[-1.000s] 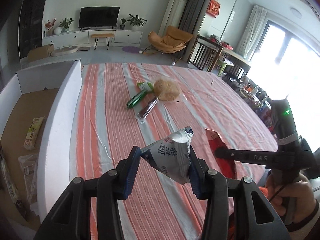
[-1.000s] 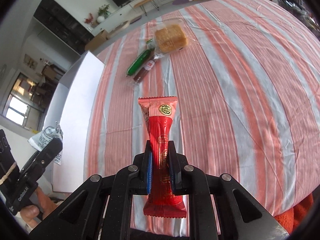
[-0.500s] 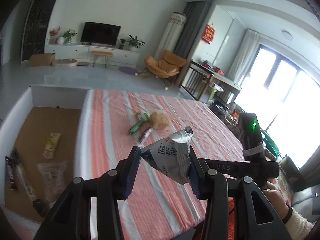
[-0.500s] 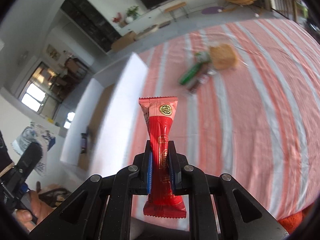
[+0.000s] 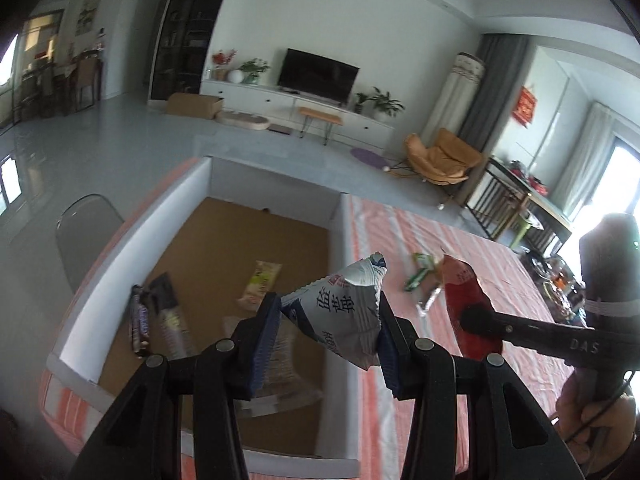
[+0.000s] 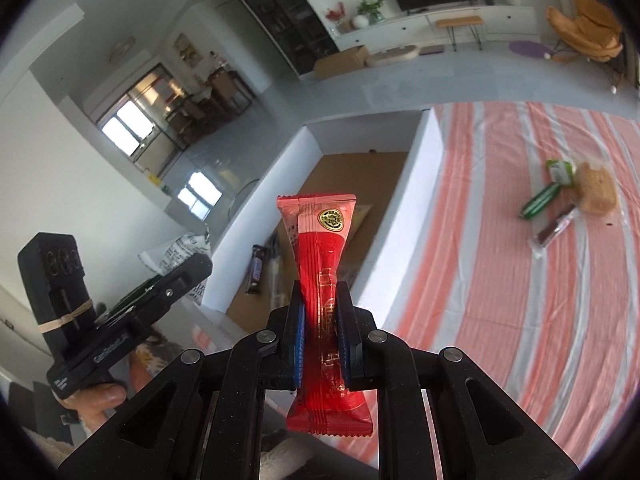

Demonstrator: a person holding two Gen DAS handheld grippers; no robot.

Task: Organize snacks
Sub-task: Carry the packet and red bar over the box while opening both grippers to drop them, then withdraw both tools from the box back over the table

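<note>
My left gripper [image 5: 326,334] is shut on a silver triangular snack pouch [image 5: 340,312] and holds it above the near right part of the white box [image 5: 338,220]. My right gripper [image 6: 320,324] is shut on a red snack bar packet [image 6: 320,280], held upright above the box's right wall [image 6: 408,208]. The right gripper also shows in the left wrist view [image 5: 472,316] with the red packet [image 5: 468,304]. The left gripper shows in the right wrist view [image 6: 188,268] with the pouch [image 6: 180,252].
The box holds a yellow packet [image 5: 260,284], a dark bar [image 5: 138,322] and clear wrappers. On the striped tablecloth [image 6: 520,300] lie a green stick snack [image 6: 540,204], a dark sausage stick [image 6: 554,230] and a round cake in plastic [image 6: 598,194]. A grey chair [image 5: 84,232] stands left of the box.
Both grippers have swung left from above the tablecloth to above the white box, each still holding its snack. The box interior now fills the middle of both views.
</note>
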